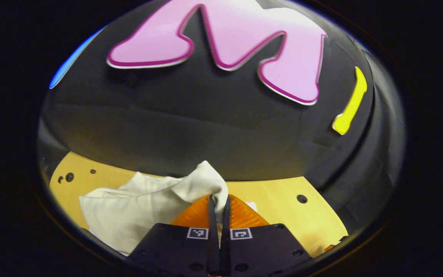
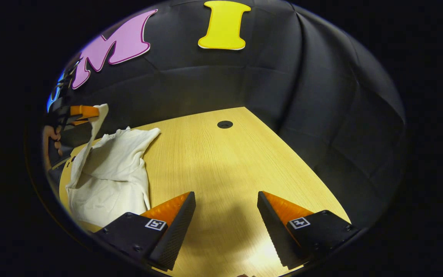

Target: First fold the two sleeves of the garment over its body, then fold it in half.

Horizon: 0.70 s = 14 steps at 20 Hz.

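A white garment (image 1: 129,209) lies crumpled on the wooden table (image 1: 279,200). In the left gripper view my left gripper (image 1: 218,209) is shut on a lifted sleeve (image 1: 208,181), which bunches up between the two fingers. The right gripper view shows the same garment (image 2: 110,173) at the table's left side, with its sleeve (image 2: 97,121) pulled up in a strip to the left gripper (image 2: 90,111), held by a hand (image 2: 52,140). My right gripper (image 2: 226,206) hovers open over bare wood, to the right of the garment and apart from it.
The table (image 2: 221,161) has a round cable hole (image 2: 225,124) near its far edge and small holes (image 1: 301,198) along its edge. Black cloth walls close in behind and to the right.
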### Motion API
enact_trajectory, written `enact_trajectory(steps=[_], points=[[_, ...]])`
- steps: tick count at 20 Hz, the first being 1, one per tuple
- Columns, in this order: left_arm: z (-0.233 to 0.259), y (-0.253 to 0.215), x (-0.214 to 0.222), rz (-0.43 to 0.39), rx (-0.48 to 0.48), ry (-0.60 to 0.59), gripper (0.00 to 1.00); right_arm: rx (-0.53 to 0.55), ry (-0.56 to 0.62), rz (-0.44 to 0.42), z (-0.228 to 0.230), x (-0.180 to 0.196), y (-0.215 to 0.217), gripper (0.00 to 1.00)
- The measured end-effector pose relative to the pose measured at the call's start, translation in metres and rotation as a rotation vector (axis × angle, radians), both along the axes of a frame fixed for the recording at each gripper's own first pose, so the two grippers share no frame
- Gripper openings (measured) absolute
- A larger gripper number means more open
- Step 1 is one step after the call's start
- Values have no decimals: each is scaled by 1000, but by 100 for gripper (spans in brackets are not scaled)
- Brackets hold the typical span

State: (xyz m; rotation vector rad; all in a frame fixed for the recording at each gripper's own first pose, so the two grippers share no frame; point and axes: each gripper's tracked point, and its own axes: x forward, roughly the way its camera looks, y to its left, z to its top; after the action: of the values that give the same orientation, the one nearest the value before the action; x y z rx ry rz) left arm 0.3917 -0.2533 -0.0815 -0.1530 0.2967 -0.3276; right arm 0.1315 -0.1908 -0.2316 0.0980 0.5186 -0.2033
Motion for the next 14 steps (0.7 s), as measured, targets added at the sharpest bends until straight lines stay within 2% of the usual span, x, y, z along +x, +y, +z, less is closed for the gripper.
enact_trajectory(steps=[3,6,8,9,12,14], points=[[-12,-35,3,-54,-11,14,6,21,-5,8,0,0,10,99],[-24,-66,-6,-130,-45,60,16,31,-17,23,4,1,21,99],[-26,-74,-14,-153,-60,71,52,37,-19,37,4,1,29,99],[-25,-73,-17,-159,-62,63,49,42,-22,44,7,1,35,99],[-21,-50,-30,-146,-13,40,98,63,-37,81,11,0,51,99],[-22,-24,-41,-121,29,36,98,76,-39,112,11,0,64,99]])
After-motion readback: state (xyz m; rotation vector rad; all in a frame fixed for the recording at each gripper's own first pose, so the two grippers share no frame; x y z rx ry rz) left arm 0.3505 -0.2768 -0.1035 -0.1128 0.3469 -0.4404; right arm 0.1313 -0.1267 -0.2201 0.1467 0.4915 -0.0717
